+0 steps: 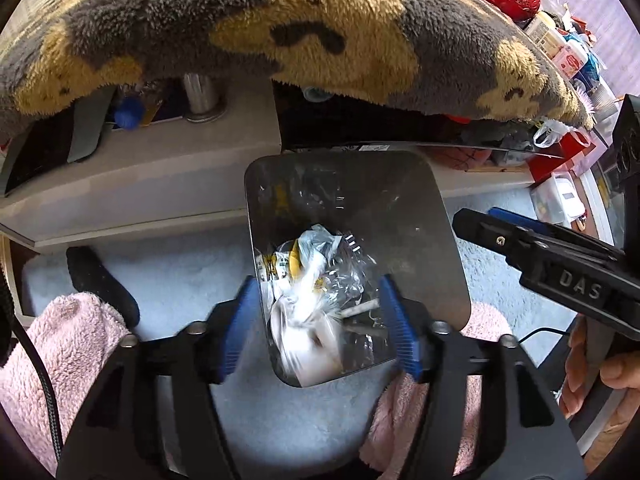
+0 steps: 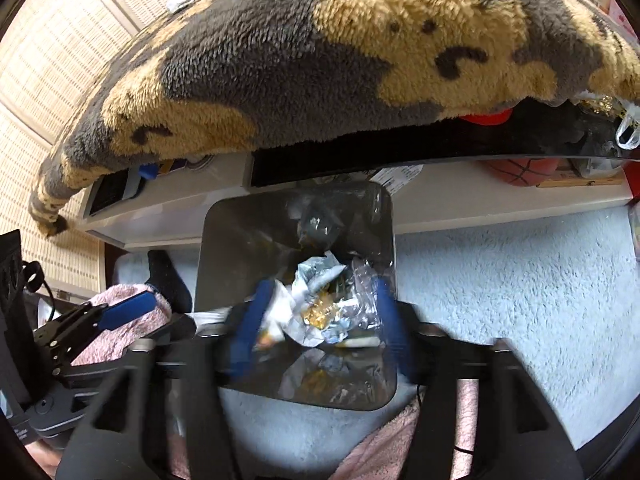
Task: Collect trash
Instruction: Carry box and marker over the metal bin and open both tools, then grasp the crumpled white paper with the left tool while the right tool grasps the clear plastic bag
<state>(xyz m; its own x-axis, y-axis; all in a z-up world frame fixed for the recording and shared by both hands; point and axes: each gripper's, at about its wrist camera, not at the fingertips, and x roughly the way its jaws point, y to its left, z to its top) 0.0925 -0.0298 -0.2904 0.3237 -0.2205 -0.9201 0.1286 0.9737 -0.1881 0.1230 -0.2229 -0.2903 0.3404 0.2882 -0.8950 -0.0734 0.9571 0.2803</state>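
A: What fills most of the view?

B: A fuzzy grey and tan blanket (image 1: 280,32) hangs over the edge of a low table (image 1: 140,176). Under it lies a pale blue shaggy rug (image 2: 520,300).

A: And on the rug?

B: A dark, square-mouthed trash bin (image 1: 420,220) stands just in front of the table. Pink fleece-clad legs (image 1: 60,360) flank it, with a black-socked foot (image 1: 100,280) to one side.

A: The tools?

B: Both point steeply down over the bin's mouth. The left gripper (image 1: 316,328) has its blue pads spread wide, blurred, with nothing pressed between them. The right gripper (image 2: 324,320) is likewise wide apart, pads blurred, gripping nothing.

A: Where is the trash?

B: Inside the bin. A blurred white wrapper (image 1: 304,320) shows between the left pads, touching neither; I cannot tell whether it is falling or resting. Crumpled silver foil and clear plastic (image 2: 332,300) lie heaped beside it.
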